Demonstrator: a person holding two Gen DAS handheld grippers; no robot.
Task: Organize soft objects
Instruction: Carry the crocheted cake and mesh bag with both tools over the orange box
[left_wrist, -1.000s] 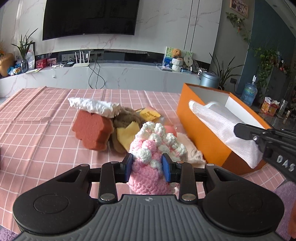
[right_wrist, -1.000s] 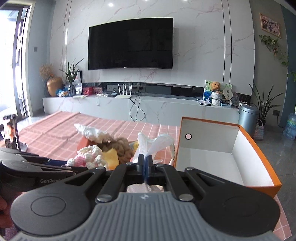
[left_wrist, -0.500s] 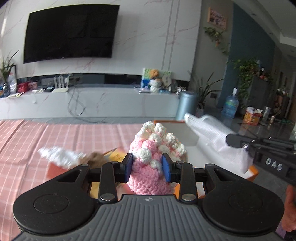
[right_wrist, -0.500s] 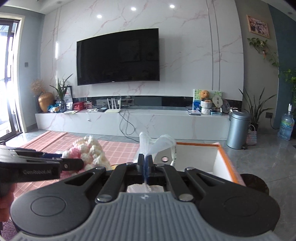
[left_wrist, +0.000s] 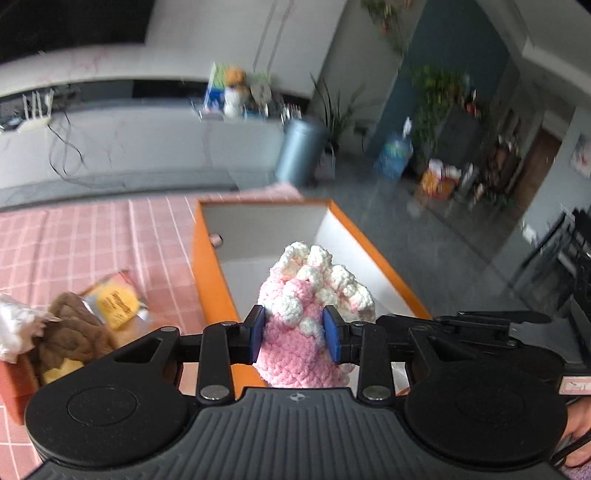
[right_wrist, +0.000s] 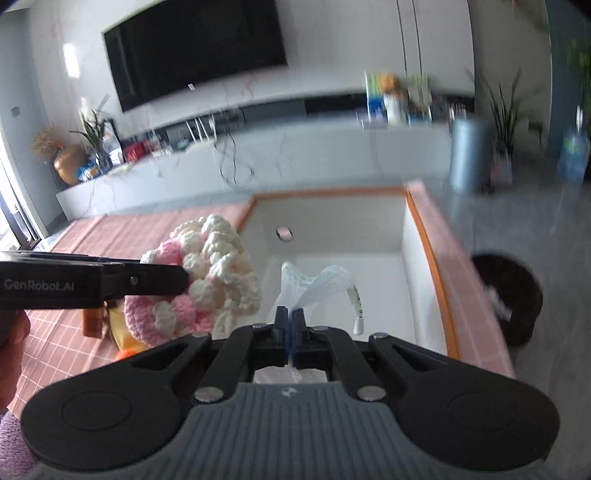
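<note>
Pink crocheted pouch (left_wrist: 308, 328) upright in left tongs (left_wrist: 294, 334), frill up

Your left wrist view, close above the box (left_wrist: 212, 273), facing it, your right likewise, box (right_wrist: 428, 236) shared.

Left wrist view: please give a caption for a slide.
Left gripper holds a pink knitted toy above the orange box.
</note>
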